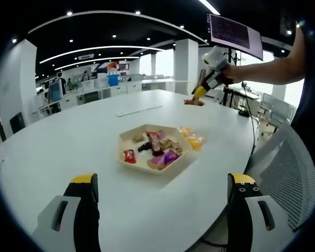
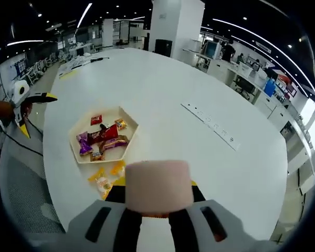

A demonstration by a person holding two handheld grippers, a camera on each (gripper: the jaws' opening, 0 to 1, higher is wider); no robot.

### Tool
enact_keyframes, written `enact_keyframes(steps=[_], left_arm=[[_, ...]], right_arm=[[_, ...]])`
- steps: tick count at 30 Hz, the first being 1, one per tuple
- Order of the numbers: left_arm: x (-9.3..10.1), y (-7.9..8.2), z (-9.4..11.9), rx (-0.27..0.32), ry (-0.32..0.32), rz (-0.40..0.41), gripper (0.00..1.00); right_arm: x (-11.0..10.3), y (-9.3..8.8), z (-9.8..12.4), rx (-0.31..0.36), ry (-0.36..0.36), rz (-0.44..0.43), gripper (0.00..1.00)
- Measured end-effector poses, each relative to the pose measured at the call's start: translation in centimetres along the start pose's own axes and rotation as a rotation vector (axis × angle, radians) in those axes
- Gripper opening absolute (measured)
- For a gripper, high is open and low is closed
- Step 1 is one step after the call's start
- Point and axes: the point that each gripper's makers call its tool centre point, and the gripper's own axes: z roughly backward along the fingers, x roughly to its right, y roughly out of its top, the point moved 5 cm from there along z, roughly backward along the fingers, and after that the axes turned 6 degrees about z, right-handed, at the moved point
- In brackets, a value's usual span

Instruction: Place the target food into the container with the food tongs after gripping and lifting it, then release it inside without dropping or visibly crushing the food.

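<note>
A large white oval surface point(image 1: 68, 142) fills the middle of an open-plan office with a dark ceiling, curved light strips, spot lamps and broad white columns point(image 1: 185, 65). Desks, monitors and blue and white storage bins line the far side in the left gripper view, and a wall screen point(image 1: 234, 34) hangs at upper right with writing too small to read. A mesh-backed chair point(image 1: 289, 168) stands at the surface's right edge there. A flat white power strip point(image 2: 210, 126) lies on the surface beyond the tray. The pale hexagonal tray point(image 1: 127, 139) sits on the surface and holds wrapped snacks in red, purple, brown and gold; their printing cannot be read. Just beside the tray lie a few yellow-orange wrapped sweets point(image 1: 193, 139). The left gripper point(image 1: 163, 186) is released, its yellow-tipped black jaws wide apart low in its own view, well short of the tray. The right gripper point(image 2: 158, 190) is clenched on a pale pink cylindrical block of food point(image 2: 157, 186), held above the surface near the loose sweets and not over the tray. In the left gripper view this gripper appears far off, held by a person's bare arm point(image 1: 268, 71).
</note>
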Motion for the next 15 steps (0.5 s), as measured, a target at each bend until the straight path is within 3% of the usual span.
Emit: enact_keyframes(steps=[6, 15], left_arm=[[-0.1, 0.1, 0.1, 0.007, 0.004, 0.001, 1.00], [0.0, 0.2, 0.1, 0.008, 0.002, -0.001, 1.00]], right_arm=[[0.5, 1.3, 0.5, 0.014, 0.004, 0.021, 0.18], [0.6, 1.7, 0.5, 0.017, 0.009, 0.028, 0.18]])
